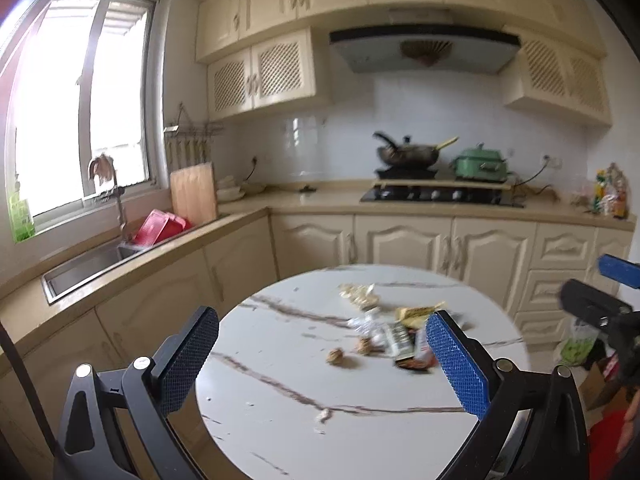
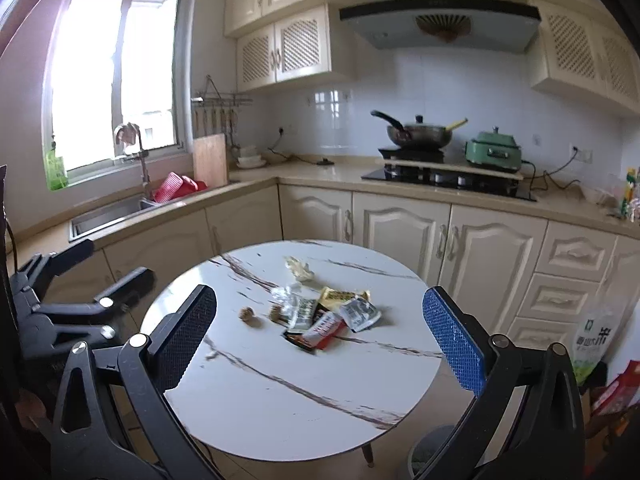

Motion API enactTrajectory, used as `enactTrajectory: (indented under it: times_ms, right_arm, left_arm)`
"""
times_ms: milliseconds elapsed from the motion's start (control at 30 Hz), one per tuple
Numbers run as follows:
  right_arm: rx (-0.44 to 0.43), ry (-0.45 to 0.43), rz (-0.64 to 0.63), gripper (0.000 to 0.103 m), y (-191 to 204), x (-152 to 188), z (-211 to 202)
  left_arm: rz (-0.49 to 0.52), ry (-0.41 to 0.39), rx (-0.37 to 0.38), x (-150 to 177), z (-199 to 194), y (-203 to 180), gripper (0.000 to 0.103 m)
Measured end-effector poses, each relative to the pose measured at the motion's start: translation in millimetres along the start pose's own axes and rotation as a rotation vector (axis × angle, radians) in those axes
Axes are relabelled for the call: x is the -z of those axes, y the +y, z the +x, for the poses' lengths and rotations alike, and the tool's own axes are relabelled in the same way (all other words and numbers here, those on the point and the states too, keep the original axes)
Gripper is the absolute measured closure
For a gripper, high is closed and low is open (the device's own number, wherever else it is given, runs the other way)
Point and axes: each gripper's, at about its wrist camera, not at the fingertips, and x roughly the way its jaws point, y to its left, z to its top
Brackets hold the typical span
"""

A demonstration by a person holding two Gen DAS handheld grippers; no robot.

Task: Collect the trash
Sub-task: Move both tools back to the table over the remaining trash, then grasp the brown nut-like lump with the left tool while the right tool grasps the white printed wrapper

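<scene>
Marble-patterned and round, the white table (image 2: 280, 384) is the landmark for everything else. Behind it runs a cream cabinet run (image 2: 404, 224) with a beige counter on top; to the table's far left the counter holds a steel sink (image 2: 108, 212) under a bright window, with a red rack (image 2: 176, 186) and a wooden cutting board (image 2: 211, 160) beside the basin. Straight behind the table sits a black hob carrying a dark wok (image 2: 418, 132) and, to its right, a green electric pot (image 2: 496, 152).

Nearer in, both tools hover over the table's near edge. The left gripper (image 1: 322, 360) has its jaws spread as wide as they go, nothing between the pads. The right gripper (image 2: 320, 344) likewise stands wide apart and empty — in the left wrist view only a blue-tipped corner of it shows at the table's right.

On the table's far half lies the trash: a heap of snack wrappers (image 2: 328, 318) — red, yellow, silver-grey, overlapping one another — with a crumpled pale wrapper (image 2: 298, 269) a little behind the heap. Just left of the heap sit two walnuts (image 2: 248, 314), close together, the right one touching the wrappers' edge. No gripper touches any of it.
</scene>
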Motion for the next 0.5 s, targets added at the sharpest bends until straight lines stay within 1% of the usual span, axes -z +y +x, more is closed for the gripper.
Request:
enactTrajectory:
  times_ms: [67,167,200,267,300,433,500]
  right_arm:
    - [0.009,0.04,0.007,0.0,-11,4,21]
    - [0.031,0.128,0.02,0.0,-28,11,60]
    - [0.032,0.144,0.024,0.0,-32,14,69]
    - [0.039,0.194,0.031,0.0,-41,21,95]
    - [0.04,0.214,0.034,0.0,-45,24,106]
    - [0.052,0.281,0.035,0.0,-55,35,144]
    - [0.049,0.302,0.037,0.0,-62,37,162]
  left_arm:
    - [-0.014,0.041,-0.007,-7,25,4,0.001]
    - [-0.03,0.103,0.005,-26,63,7,0.001]
    - [-0.033,0.125,0.009,-36,79,8,0.001]
    - [-0.041,0.184,0.023,-40,108,11,0.001]
    - [-0.047,0.204,0.034,-49,124,18,0.001]
    - [-0.073,0.3,0.051,-64,188,28,0.001]
    - [-0.066,0.35,0.048,-71,220,30,0.001]
